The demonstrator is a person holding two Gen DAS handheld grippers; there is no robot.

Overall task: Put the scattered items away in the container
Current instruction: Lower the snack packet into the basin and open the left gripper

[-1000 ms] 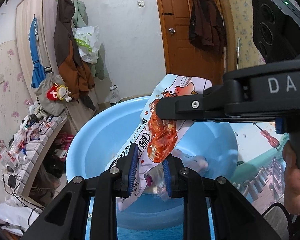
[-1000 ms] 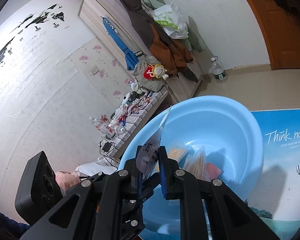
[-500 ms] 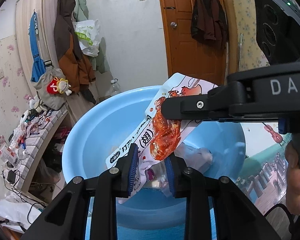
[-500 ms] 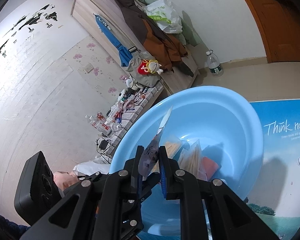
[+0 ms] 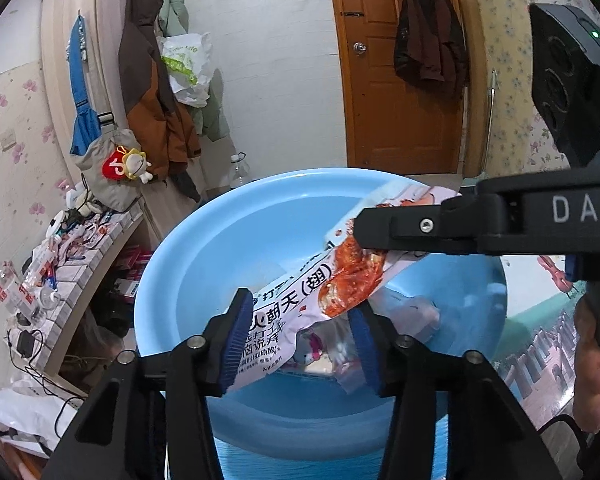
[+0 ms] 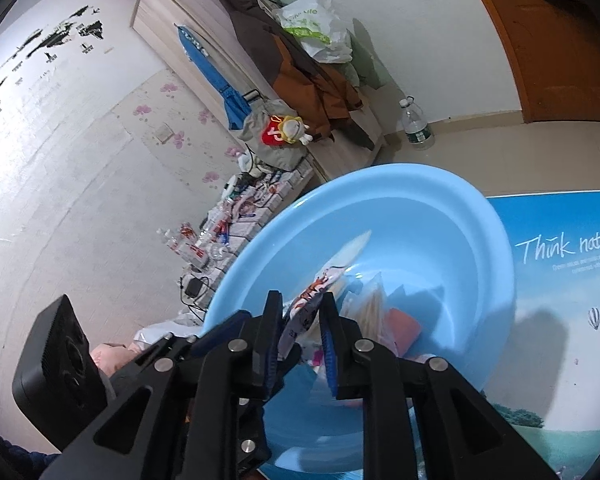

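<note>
Since the earlier frame both grippers, left (image 5: 298, 336) and right (image 6: 300, 338), have spread, freeing the packet (image 5: 320, 284) over the basin (image 6: 488, 240), which already holds several items.

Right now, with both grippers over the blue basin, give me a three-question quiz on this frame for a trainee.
1. True or false: the snack packet hangs over the blue basin.
2. Multiple choice: in the left wrist view, the left gripper has its jaws
A. spread apart, with the packet lying loose between them
B. pressed flat on the packet
C. shut on nothing
3. Fill in: in the left wrist view, the far end of the packet sits at the tip of the ____ gripper.

Key: 1 true. 2 A. 3 right; whether it still pinches the packet is not clear from either view.
</note>
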